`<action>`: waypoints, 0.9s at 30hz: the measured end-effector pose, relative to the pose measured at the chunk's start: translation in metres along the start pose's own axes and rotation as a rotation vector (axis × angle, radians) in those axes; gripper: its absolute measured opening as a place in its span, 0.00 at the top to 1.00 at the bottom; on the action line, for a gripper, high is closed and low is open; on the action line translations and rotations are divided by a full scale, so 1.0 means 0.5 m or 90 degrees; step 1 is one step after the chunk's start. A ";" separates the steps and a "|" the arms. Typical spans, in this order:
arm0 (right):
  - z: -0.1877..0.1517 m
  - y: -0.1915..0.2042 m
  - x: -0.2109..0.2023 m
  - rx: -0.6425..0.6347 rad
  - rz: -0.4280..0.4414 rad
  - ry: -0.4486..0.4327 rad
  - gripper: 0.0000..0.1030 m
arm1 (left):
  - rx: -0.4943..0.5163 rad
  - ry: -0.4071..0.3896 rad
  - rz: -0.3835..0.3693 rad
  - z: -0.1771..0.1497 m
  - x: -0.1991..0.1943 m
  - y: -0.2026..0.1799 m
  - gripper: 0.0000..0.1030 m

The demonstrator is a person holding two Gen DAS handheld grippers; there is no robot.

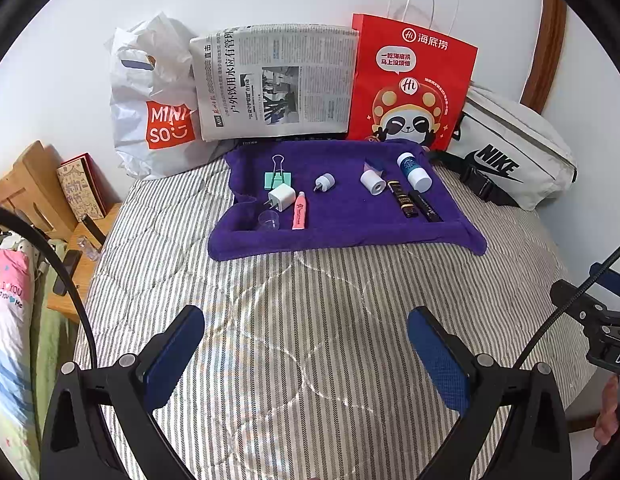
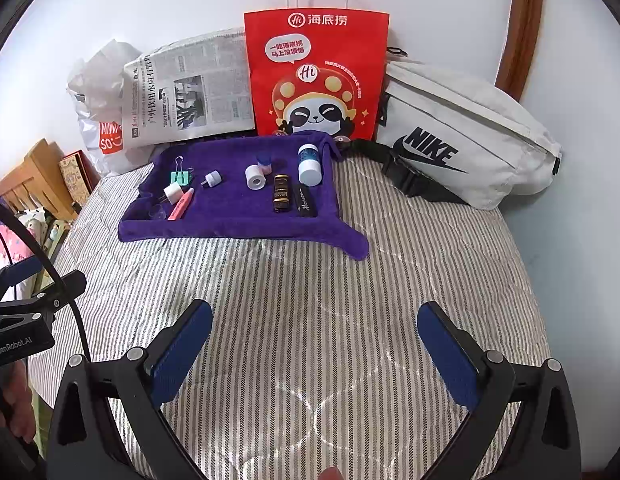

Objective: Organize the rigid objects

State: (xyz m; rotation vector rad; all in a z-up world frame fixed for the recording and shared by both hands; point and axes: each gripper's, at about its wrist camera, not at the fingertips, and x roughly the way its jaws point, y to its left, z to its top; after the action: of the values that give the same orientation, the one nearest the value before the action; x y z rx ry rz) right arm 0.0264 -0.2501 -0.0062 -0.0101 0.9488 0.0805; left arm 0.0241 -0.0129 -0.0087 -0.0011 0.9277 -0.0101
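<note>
A purple towel (image 1: 342, 216) (image 2: 230, 208) lies on the striped bed and carries several small items. On its left are a green binder clip (image 1: 278, 176) (image 2: 181, 176), a white charger plug (image 1: 281, 197) (image 2: 172, 193), a pink tube (image 1: 299, 211) (image 2: 181, 205) and a clear cup (image 1: 268, 221). Toward the right lie a grey adapter (image 1: 324, 182) (image 2: 212, 178), a white tape roll (image 1: 373, 182) (image 2: 255, 177), a white-capped bottle (image 1: 414, 171) (image 2: 309, 165), a brown tube (image 1: 402, 198) (image 2: 282, 193) and a black tube (image 1: 425, 205) (image 2: 306, 200). My left gripper (image 1: 306, 354) and right gripper (image 2: 316, 354) hover open over the bedspread, well short of the towel, holding nothing.
Against the wall stand a white Miniso bag (image 1: 158, 120), a folded newspaper (image 1: 270, 84), a red paper bag (image 1: 410, 84) (image 2: 316, 76) and a white Nike waist bag (image 1: 510, 152) (image 2: 466, 136). A wooden bedside stand (image 1: 70, 208) with a book sits left. Striped quilt (image 1: 310, 300) fills the foreground.
</note>
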 end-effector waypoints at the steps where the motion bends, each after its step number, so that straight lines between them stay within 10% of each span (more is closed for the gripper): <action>1: 0.001 -0.001 -0.001 0.001 0.000 -0.001 0.02 | 0.000 0.000 -0.001 0.000 0.000 0.000 0.01; 27: -0.003 -0.017 -0.017 0.004 -0.002 -0.007 0.02 | 0.016 0.002 0.003 -0.004 -0.009 -0.011 0.01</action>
State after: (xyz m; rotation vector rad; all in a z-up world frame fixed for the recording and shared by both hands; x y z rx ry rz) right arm 0.0209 -0.2591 -0.0004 -0.0054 0.9377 0.0747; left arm 0.0199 -0.0185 -0.0064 0.0236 0.9311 -0.0172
